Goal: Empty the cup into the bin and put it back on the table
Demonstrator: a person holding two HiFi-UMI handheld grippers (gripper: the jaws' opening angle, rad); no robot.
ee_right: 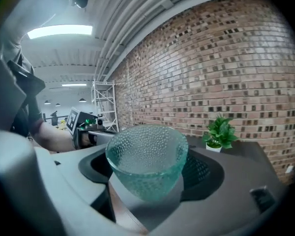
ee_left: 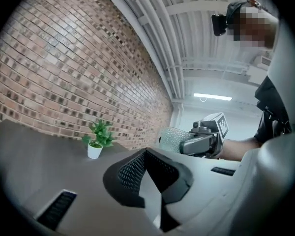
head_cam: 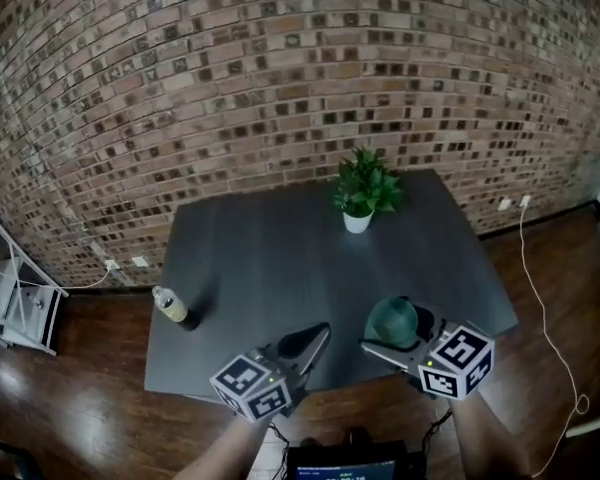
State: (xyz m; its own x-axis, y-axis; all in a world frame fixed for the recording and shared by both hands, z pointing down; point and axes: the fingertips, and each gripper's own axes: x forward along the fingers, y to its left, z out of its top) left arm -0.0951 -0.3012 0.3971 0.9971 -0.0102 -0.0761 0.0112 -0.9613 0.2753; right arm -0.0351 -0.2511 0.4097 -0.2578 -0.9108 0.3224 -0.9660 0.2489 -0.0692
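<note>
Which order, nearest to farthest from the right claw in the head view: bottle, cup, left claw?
1. cup, gripped in the right claw itself.
2. left claw, just to its left.
3. bottle, far out on the left side.

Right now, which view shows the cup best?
The right gripper view: the cup fills the centre, held between the jaws, dimpled glass clear. The head view shows it from above; the left gripper view shows it small and distant.

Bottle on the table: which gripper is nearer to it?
Left. The left gripper is right of the bottle; the right gripper, holding the cup, is farther right.
</note>
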